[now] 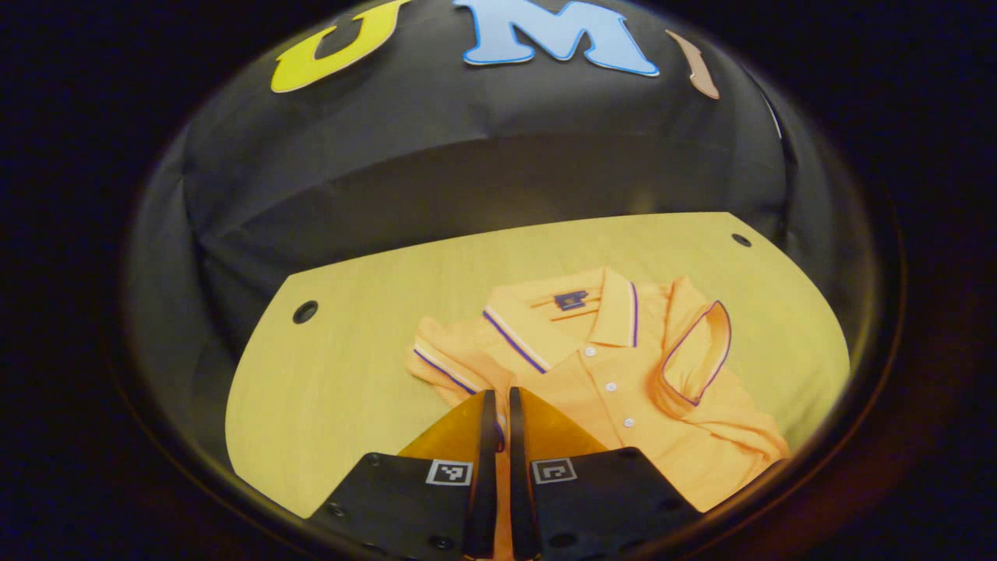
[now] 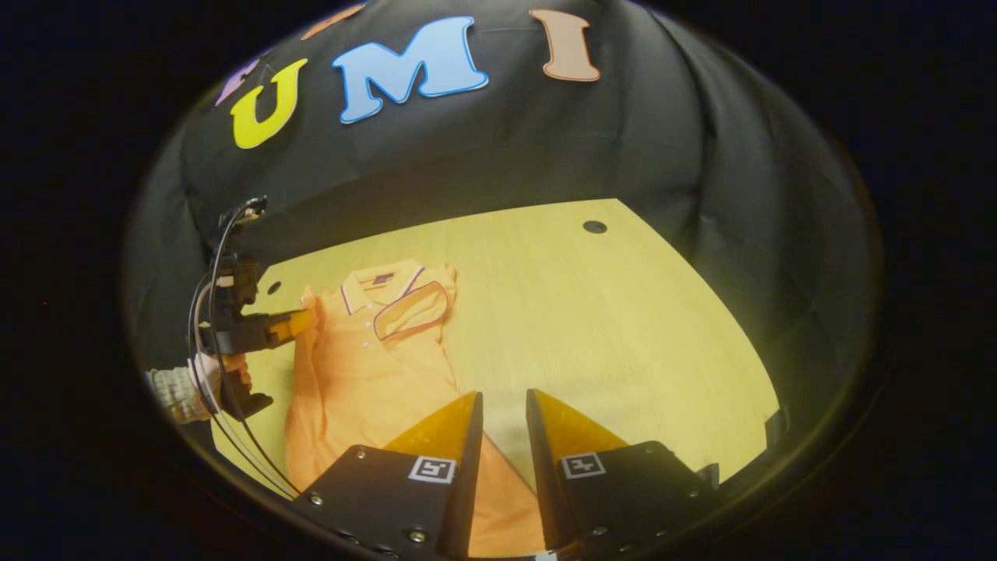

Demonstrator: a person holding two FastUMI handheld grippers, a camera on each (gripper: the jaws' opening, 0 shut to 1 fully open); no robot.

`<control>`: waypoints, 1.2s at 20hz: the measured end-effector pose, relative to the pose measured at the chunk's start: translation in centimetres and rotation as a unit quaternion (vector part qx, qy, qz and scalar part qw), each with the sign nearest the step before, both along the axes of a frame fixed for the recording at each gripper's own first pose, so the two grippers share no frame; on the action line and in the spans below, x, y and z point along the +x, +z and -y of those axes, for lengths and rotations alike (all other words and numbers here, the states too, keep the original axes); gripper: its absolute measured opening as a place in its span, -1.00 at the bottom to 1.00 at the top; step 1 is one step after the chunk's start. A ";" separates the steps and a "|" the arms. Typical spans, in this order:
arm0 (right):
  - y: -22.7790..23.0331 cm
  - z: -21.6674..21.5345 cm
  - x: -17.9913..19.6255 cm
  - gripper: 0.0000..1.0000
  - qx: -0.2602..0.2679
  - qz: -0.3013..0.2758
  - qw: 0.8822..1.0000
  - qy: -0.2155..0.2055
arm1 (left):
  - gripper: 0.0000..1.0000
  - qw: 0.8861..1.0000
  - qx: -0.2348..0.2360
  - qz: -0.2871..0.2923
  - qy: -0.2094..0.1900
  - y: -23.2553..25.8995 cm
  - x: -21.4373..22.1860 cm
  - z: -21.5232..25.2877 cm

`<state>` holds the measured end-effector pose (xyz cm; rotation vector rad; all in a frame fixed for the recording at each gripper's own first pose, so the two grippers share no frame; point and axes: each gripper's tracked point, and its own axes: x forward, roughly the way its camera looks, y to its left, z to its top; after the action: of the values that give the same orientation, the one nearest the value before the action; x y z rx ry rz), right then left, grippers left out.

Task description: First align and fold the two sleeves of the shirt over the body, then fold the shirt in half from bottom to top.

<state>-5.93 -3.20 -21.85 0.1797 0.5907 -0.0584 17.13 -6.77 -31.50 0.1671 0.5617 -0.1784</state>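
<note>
Two grippers: our left gripper (image 1: 502,405) is pinching the orange polo shirt's (image 1: 623,389) sleeve edge; our right gripper (image 2: 504,409) is hovering slightly parted, empty, above the shirt's hem. Collar label (image 1: 571,299) unreadable on the wooden table (image 1: 350,374).

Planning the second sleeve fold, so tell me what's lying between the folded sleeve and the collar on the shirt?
In the left gripper view, only the shirt's own front: the button placket runs between the folded sleeve and the collar.
</note>
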 end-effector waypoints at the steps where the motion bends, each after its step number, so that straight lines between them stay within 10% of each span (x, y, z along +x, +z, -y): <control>1: -0.1 0.4 -0.3 -0.31 0.001 -0.001 1.000 -0.004 | -0.67 1.000 -0.001 0.001 -0.012 0.3 -0.2 1.4; 10: -1.0 3.8 -3.1 -0.30 0.023 -0.003 0.998 -0.057 | -0.72 0.997 0.017 -0.026 -0.067 -0.9 -1.5 8.6; 14: -1.7 4.3 -3.6 -0.31 0.032 -0.008 0.997 -0.065 | -0.17 0.995 0.000 -0.052 -0.081 -1.8 -2.5 9.8; 24: -2.1 3.0 -2.6 -0.31 0.033 -0.008 0.999 -0.033 | -0.16 0.996 -0.024 -0.047 -0.067 0.1 -5.1 6.9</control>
<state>-8.50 -6.21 -23.96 0.2630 0.6037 -0.1043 12.04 -13.66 -31.40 0.1501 0.6392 -0.3310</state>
